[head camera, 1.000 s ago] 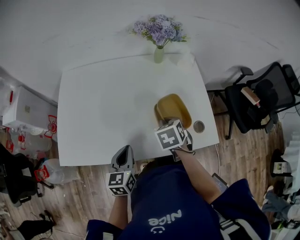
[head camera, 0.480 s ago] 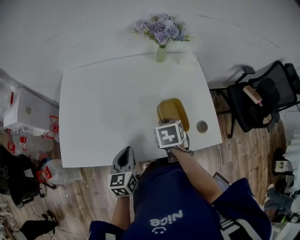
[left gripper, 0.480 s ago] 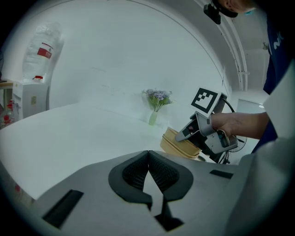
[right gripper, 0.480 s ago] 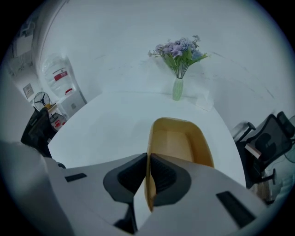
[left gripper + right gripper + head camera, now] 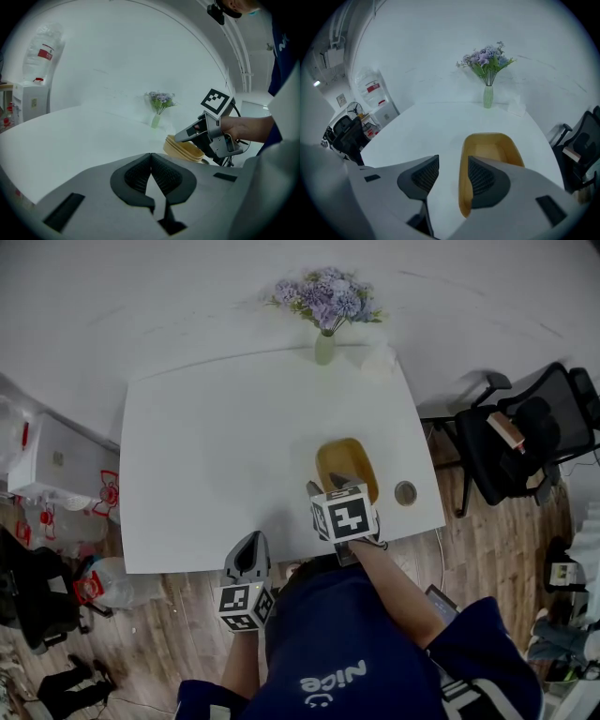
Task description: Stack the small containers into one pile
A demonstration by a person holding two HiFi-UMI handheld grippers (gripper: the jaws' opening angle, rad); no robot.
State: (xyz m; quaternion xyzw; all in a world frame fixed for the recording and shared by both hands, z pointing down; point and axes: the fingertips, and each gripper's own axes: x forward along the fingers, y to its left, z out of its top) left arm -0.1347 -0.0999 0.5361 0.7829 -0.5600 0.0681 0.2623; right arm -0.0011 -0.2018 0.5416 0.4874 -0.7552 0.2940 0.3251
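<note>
The small containers point(image 5: 347, 463), yellow and nested into one pile, sit on the white tabletop point(image 5: 216, 446) toward 4 o'clock from its middle, close to the near edge; the left gripper view shows several rims layered one inside another point(image 5: 183, 149). The tabletop takes up the centre of the head view. Off it at 3 o'clock stands a black office chair point(image 5: 520, 442), and at 9 o'clock a white water dispenser point(image 5: 52, 460) stands on the floor.

The right gripper point(image 5: 330, 486) reaches in from 6 o'clock over the near end of the pile, pointing steeply down. Its jaws have just been opening and now stand spread: in the right gripper view point(image 5: 453, 161) the pile's left wall runs up between them, the right jaw over the hollow, the left jaw outside over the bare tabletop, neither pad pressing on it.

The left gripper point(image 5: 248, 545) hangs just off the near edge at 7 o'clock, well apart from the pile, its jaws pressed together on nothing point(image 5: 151, 157).

A pale green vase of purple flowers point(image 5: 324, 345) stands at 1 o'clock by the far edge, and a small round disc point(image 5: 405, 492) lies just beside the pile at its 3 o'clock
</note>
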